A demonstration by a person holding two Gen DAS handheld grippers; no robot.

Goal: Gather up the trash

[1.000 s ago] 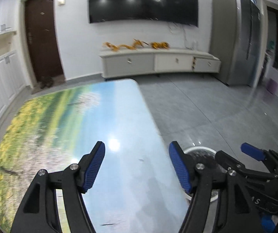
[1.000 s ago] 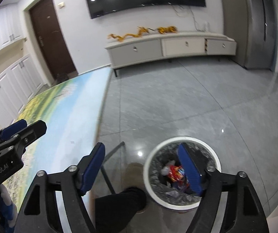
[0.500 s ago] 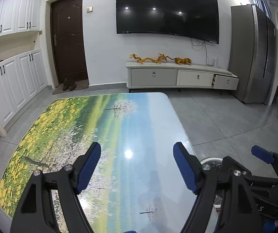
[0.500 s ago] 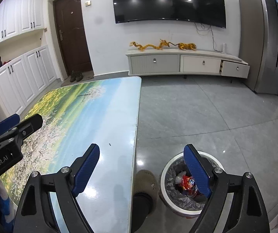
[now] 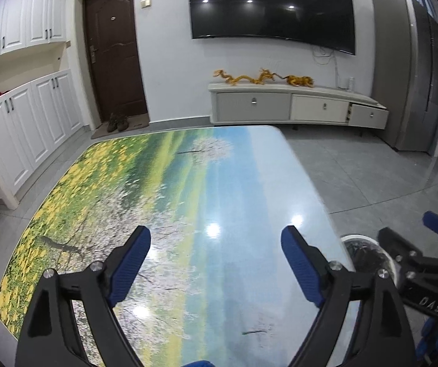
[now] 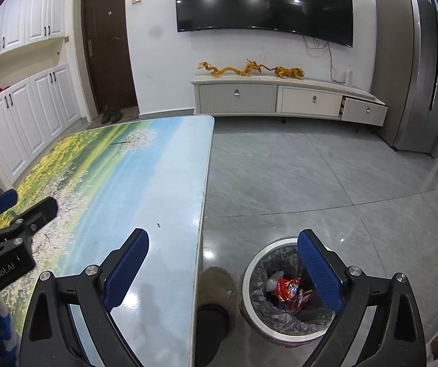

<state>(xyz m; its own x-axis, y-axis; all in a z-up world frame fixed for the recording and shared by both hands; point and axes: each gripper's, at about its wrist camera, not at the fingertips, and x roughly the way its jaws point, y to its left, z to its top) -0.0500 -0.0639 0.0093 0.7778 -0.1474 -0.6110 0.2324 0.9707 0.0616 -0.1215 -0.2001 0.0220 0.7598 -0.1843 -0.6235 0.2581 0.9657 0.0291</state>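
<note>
The worktop (image 5: 188, 214) carries a glossy printed landscape: yellow flowers along its left edge, green and white blossom in the middle, pale blue sky toward its right edge. Ceiling lights glint off the blue part. Its far corners are rounded, and its right edge runs straight toward the far wall.

Beyond the far edge lies grey tiled floor (image 6: 310, 177), broad and open to the right of the worktop. One dark television (image 6: 264, 3) hangs on the white wall above one low cabinet (image 6: 280, 98) with three drawers, the rightmost drawer pulled partly out. Yellow dragon figures (image 6: 249, 70) sit along the cabinet top. One brown door (image 5: 114, 52) stands left of the television, with shoes (image 5: 117, 121) on the mat before it; white cupboards line the left wall, and a grey refrigerator (image 6: 417, 70) fills the right.

One round white bin (image 6: 286, 293) with a dark liner stands on the floor just beside the worktop's right edge, near its front corner. Red and white wrappers (image 6: 289, 290) lie inside. A slippered foot (image 6: 217, 287) stands between the bin and the worktop edge.

The left gripper (image 5: 215, 263) hovers over the worktop, fingers spread wide with nothing between them. The right gripper (image 6: 223, 263) straddles the right edge, fingers likewise parted and bare, its right finger above the bin.
</note>
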